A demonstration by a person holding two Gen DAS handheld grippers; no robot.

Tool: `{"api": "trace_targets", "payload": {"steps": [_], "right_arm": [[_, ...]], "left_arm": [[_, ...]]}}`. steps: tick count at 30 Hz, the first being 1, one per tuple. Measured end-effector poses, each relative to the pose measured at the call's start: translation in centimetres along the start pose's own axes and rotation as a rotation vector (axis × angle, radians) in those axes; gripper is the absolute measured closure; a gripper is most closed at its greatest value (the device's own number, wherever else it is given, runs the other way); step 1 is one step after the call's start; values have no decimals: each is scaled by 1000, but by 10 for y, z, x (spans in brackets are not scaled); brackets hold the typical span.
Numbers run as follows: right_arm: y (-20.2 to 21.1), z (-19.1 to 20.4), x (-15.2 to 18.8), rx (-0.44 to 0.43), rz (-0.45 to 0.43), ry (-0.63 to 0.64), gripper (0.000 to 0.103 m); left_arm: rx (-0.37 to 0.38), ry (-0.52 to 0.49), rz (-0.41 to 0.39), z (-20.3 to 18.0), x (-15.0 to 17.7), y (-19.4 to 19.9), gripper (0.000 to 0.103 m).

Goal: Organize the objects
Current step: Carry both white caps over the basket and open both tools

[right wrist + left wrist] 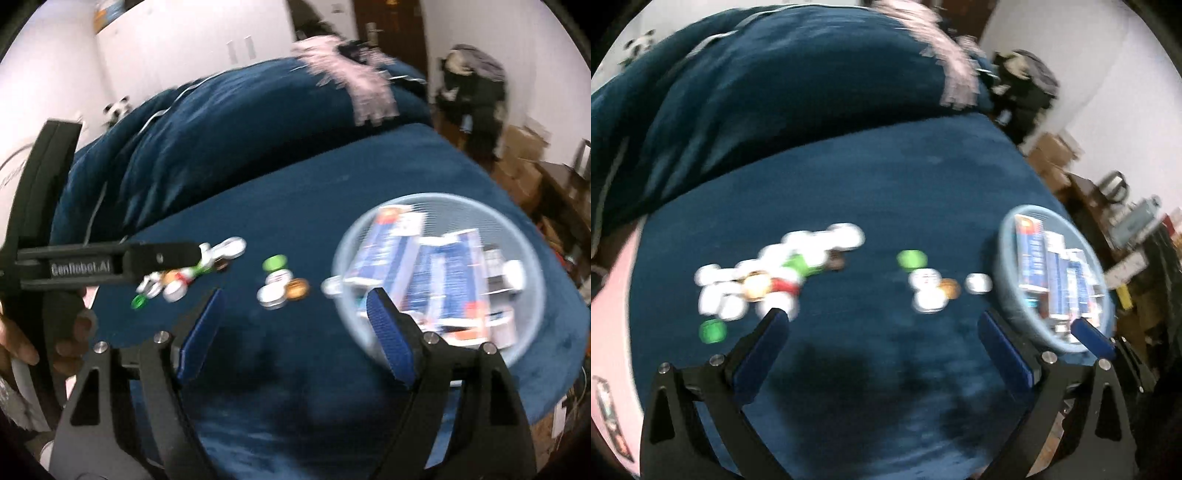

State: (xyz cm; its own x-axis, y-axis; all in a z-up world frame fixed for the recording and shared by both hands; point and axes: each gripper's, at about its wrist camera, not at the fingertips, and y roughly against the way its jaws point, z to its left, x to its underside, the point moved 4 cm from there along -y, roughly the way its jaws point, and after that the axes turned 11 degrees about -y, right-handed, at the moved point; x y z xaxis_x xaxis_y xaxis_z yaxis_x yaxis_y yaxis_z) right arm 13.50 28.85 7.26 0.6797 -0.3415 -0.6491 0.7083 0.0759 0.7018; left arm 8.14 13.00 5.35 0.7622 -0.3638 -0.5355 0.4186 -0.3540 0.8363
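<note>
A: Caps (764,280) lie scattered on the blue bedspread (868,184), left of the basket (1008,295). Grippers?

B: Left gripper (882,328) and right gripper (295,314) both spread, empty. Caps look light, stiff (probably slippery); pinch across the rim.

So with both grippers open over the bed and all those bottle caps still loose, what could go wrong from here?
1. The bottle caps lie clumped and touching; a pinch could catch two or knock neighbours away across the soft blue cover.
2. The round basket is already crowded with boxes; a dropped cap may bounce off them.
3. The left gripper and right gripper work side by side, so they might collide.
</note>
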Motion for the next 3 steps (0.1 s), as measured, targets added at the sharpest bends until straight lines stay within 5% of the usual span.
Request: {"api": "trace_targets", "payload": {"steps": [3], "right_arm": [[-20, 23, 13, -11, 50, 52, 22]], "left_arm": [[-83, 38, 8, 46, 14, 9, 1]]}}
